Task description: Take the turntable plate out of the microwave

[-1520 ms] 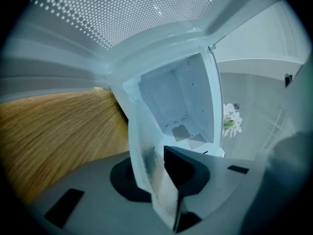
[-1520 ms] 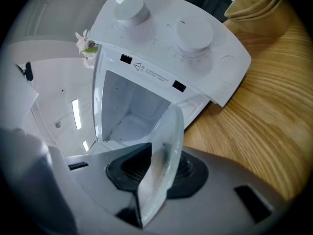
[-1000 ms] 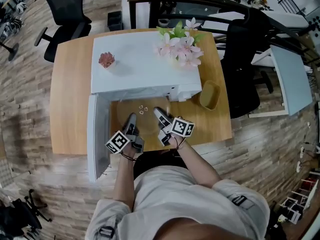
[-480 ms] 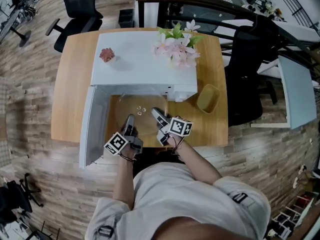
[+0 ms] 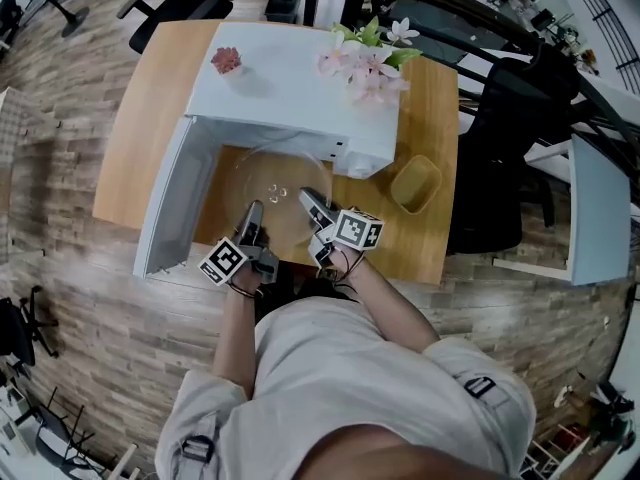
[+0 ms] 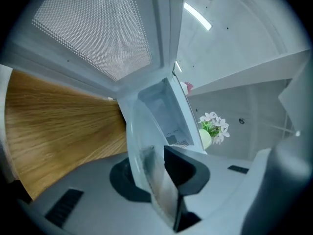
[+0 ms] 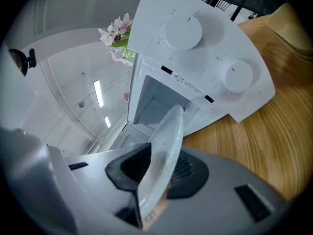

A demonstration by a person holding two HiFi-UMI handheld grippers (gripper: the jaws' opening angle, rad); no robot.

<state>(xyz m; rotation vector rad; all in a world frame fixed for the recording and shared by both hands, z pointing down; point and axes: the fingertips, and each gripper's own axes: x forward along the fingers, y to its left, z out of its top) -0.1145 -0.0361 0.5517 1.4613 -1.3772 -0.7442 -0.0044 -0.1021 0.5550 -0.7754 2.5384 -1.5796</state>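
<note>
The clear glass turntable plate (image 5: 276, 180) hangs over the wooden table, just in front of the open white microwave (image 5: 300, 88). My left gripper (image 5: 252, 214) is shut on its near left rim and my right gripper (image 5: 309, 201) is shut on its near right rim. In the left gripper view the plate (image 6: 145, 153) runs edge-on between the jaws of the left gripper (image 6: 164, 182), with the microwave cavity (image 6: 164, 109) beyond. The right gripper view shows the plate (image 7: 165, 143) clamped in the right gripper (image 7: 149, 182), below the microwave's control panel (image 7: 195, 48).
The microwave door (image 5: 168, 203) stands swung open at the left. A flower vase (image 5: 366, 56) and a small pink plant (image 5: 226, 60) sit on top of the microwave. A yellow-green tray (image 5: 416, 184) lies on the table at the right. Black office chairs (image 5: 510, 158) surround the table.
Both grippers have come a little up and toward the person with the plate held between them, drawing it out from the microwave's mouth. The head view has swung.
</note>
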